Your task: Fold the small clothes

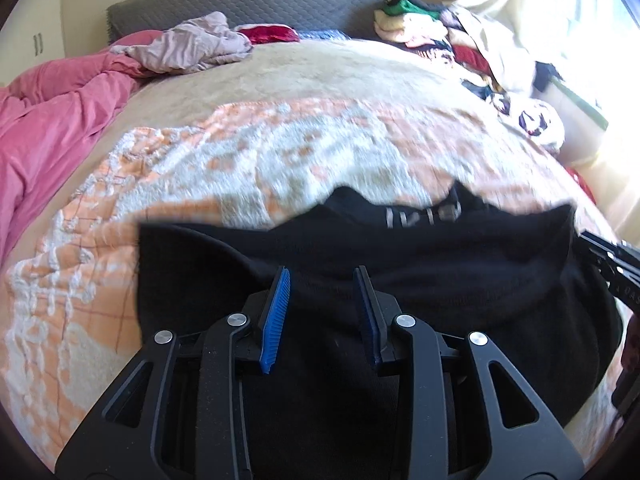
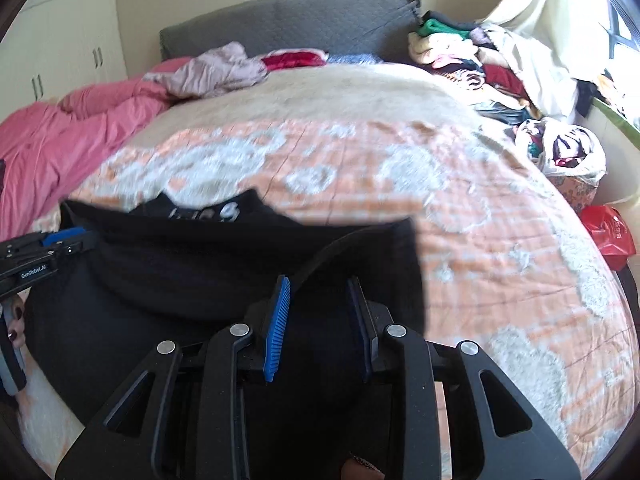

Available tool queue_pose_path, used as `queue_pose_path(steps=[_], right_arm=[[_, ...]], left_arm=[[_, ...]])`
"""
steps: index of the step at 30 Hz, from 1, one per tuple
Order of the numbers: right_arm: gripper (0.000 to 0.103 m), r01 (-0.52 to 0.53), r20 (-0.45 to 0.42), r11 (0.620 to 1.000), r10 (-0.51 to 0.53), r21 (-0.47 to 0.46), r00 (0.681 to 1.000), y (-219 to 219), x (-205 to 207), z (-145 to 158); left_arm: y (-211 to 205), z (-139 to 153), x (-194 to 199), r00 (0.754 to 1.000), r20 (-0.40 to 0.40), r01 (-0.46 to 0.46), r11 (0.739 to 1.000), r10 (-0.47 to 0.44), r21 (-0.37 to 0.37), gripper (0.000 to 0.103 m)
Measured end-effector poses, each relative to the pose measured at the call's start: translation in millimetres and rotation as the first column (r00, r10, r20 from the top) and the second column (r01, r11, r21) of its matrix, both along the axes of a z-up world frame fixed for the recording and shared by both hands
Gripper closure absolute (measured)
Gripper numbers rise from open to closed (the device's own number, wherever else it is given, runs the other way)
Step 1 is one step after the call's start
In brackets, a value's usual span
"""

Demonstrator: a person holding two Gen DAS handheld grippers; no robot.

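Bed (image 1: 304, 80) under an orange-and-white blanket (image 1: 248, 152); black garment (image 1: 420, 264) held above its near edge. Left gripper (image 1: 322, 276) and right gripper (image 2: 318, 282): jaws clamp the garment's opposite upper corners.

pink duvet (image 1: 52, 120), grey headboard (image 1: 248, 0), red bag (image 2: 608, 234) beside orange-white bedspread (image 1: 240, 152)

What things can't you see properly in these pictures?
- White letters on the black garment: blurred in both wrist views, unreadable.
- Whether the left tool and right tool pinch the garment: black cloth against dark pads hides any contact.
- The garment's lower part: covered by each tool's black frame.
- Single items in the clothes pile: too small and tangled.
- The bedspread pattern: smeared by blur.
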State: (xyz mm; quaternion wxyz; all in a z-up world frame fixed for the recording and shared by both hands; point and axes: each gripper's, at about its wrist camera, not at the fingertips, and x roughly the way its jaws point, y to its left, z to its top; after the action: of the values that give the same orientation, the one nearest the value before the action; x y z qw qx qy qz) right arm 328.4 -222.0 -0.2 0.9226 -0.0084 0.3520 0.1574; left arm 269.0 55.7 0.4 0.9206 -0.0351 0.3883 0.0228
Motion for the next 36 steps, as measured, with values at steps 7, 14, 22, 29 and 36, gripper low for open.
queue_pose_path(steps=[7, 14, 22, 29, 36], right_arm=[[0.066, 0.085, -0.046, 0.995, -0.083, 0.042, 0.995, -49.5, 19.5, 2.2], [0.060, 0.052, -0.164, 0.996, -0.040, 0.070, 0.986, -41.9, 31.8, -25.4], [0.062, 0.011, -0.194, 0.995, 0.008, 0.100, 0.981, -33.9, 38.1, -32.5], [0.096, 0.011, -0.133, 0.989, 0.009, 0.147, 0.991, -39.8, 36.0, -16.2], [0.096, 0.080, -0.073, 0.969, -0.065, 0.233, 0.995, -63.4, 40.0, 1.8]], left_arm=[[46.6, 29.1, -21.2, 0.991, 0.088, -0.099, 0.993, 0.105, -0.070, 0.064], [114.4, 12.3, -38.7, 0.973, 0.042, -0.219, 0.964, 0.228, -0.150, 0.065], [115.5, -21.0, -19.9, 0.994, -0.024, -0.108, 0.953, 0.105, -0.284, 0.065], [100.8, -23.1, -12.6, 0.997, -0.011, -0.070, 0.967, 0.070, -0.246, 0.096], [110.4, 12.6, -15.8, 0.989, 0.091, -0.086, 0.963, 0.113, -0.255, 0.100]])
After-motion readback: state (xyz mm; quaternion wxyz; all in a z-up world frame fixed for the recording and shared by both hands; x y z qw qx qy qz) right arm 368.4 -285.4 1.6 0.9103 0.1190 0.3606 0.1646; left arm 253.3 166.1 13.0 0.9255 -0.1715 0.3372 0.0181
